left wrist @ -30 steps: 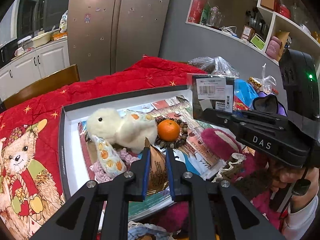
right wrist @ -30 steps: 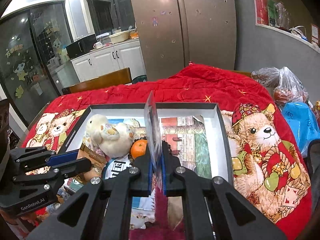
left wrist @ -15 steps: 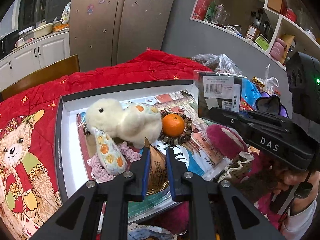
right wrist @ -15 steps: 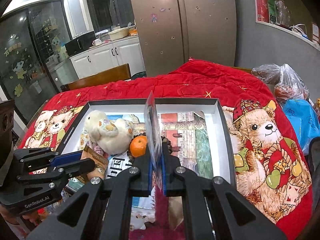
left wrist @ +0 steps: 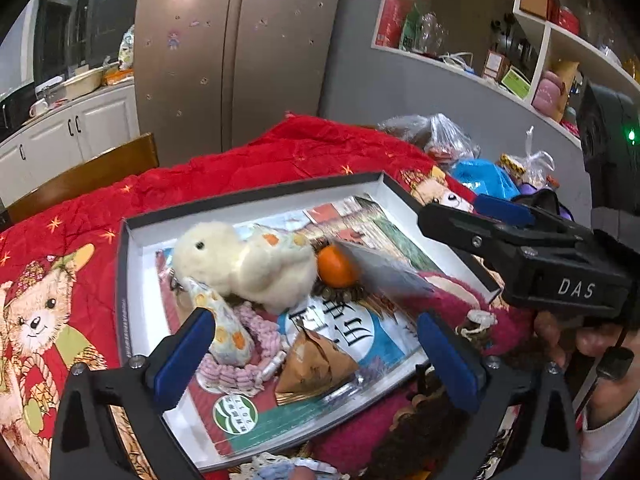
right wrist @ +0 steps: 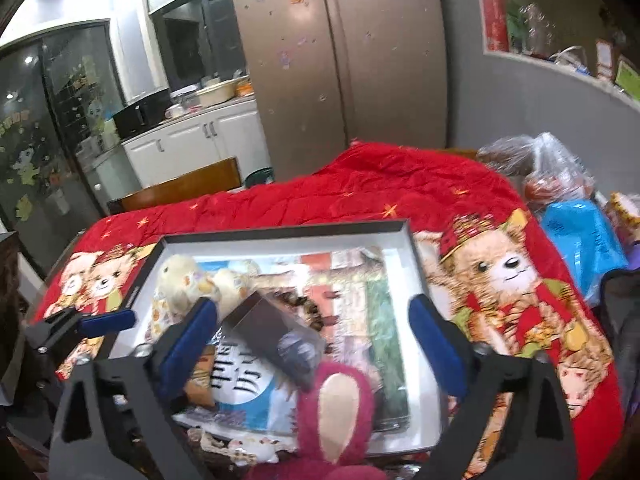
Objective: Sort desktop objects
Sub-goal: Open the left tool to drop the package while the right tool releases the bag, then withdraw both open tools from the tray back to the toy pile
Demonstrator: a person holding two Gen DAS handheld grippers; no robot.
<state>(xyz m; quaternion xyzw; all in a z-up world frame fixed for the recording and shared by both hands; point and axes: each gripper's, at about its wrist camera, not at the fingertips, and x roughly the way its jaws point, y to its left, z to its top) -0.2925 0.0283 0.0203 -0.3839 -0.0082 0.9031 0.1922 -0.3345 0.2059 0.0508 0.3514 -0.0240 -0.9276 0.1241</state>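
My left gripper point(left wrist: 316, 350) has its jaws opening wide over a grey-rimmed tray point(left wrist: 248, 200). A brown paper packet point(left wrist: 316, 364) lies free on a magazine below and between its fingers. My right gripper point(right wrist: 314, 340) is also opening. A dark flat packet point(right wrist: 272, 328) sits loose and blurred between its fingers, tipped over the tray point(right wrist: 280, 232). In the left wrist view this packet point(left wrist: 380, 276) is a grey streak beside an orange point(left wrist: 334, 268). A cream plush duck point(left wrist: 240, 260) lies in the tray.
A pink plush point(right wrist: 336, 400) lies at the tray's near edge. The tray rests on a red bear-print quilt point(left wrist: 240, 168). Plastic bags point(left wrist: 440, 140) and a blue bag point(right wrist: 580, 236) crowd the right side. A wooden chair point(left wrist: 88, 172) stands behind the table.
Both grippers went from shut to wide open. The left one let go of the brown packet, which now lies in the tray. The right one released the flat packet, which tips down toward the tray.
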